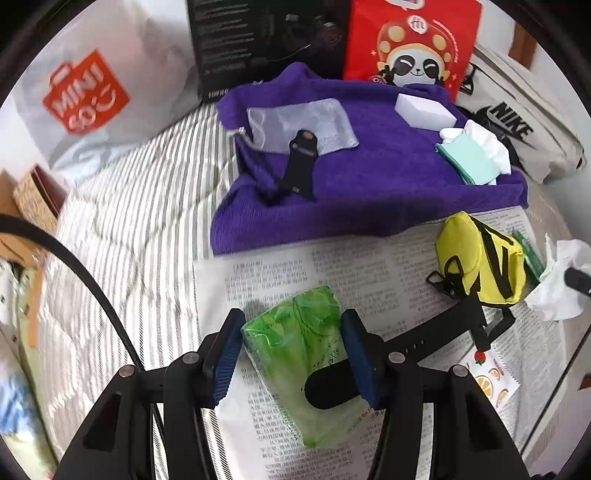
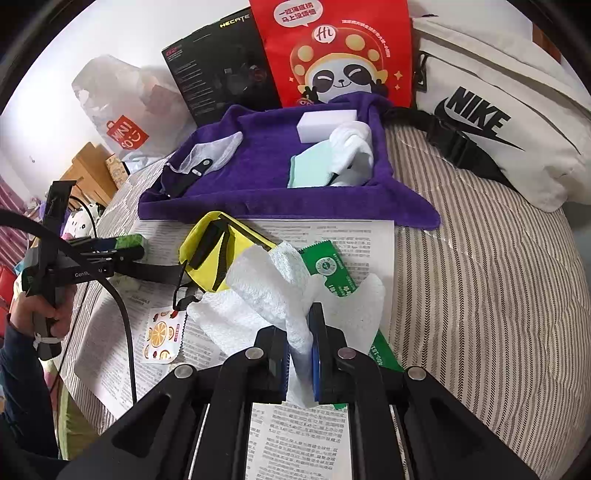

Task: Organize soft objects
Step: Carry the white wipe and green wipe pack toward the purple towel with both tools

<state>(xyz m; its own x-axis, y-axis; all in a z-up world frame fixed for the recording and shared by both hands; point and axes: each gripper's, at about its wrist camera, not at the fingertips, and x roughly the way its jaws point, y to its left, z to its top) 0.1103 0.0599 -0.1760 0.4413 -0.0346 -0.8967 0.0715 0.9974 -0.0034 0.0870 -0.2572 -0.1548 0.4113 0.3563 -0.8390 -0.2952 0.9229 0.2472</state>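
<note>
Left gripper clamped the green tissue pack across its width, long axis pointing toward the purple towel ahead; right gripper pinched shut on white tissue, apparently lifted.

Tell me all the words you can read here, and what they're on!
"MINISO": white plastic bag.
"NIKE": white waist bag.
"HECATE": black box.
"Hi": red panda bag; its other characters are too small.
Printed sheet: too small to read.
</note>
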